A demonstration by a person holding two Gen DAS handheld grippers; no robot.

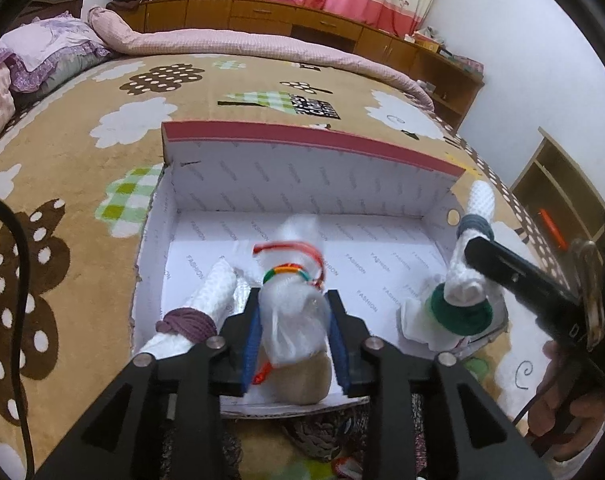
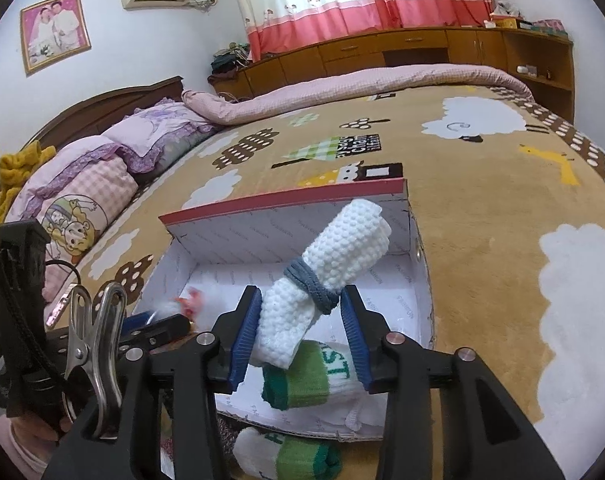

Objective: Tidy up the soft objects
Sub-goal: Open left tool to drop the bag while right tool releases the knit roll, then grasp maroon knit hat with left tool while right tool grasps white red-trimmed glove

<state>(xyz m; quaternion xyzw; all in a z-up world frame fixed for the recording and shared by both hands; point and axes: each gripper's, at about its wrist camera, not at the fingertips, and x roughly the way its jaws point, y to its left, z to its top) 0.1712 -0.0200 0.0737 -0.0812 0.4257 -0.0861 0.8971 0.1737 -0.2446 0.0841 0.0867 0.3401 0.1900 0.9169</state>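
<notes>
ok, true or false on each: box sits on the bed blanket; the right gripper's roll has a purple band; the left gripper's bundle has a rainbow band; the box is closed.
1. The box sits on the bed blanket. True.
2. The roll between the right gripper fingers has a purple band. False: grey-blue; the purple-banded roll lies inside the box.
3. The bundle between the left gripper fingers has a rainbow band. True.
4. The box is closed. False: open on top.

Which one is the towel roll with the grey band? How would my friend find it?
Look at the open cardboard box on the brown patterned bedspread. Between the right gripper's blue pads, over the box's right end, a white waffle-knit towel roll tilts upward. Only it has a grey-blue band; the roll inside has a purple one.
</notes>
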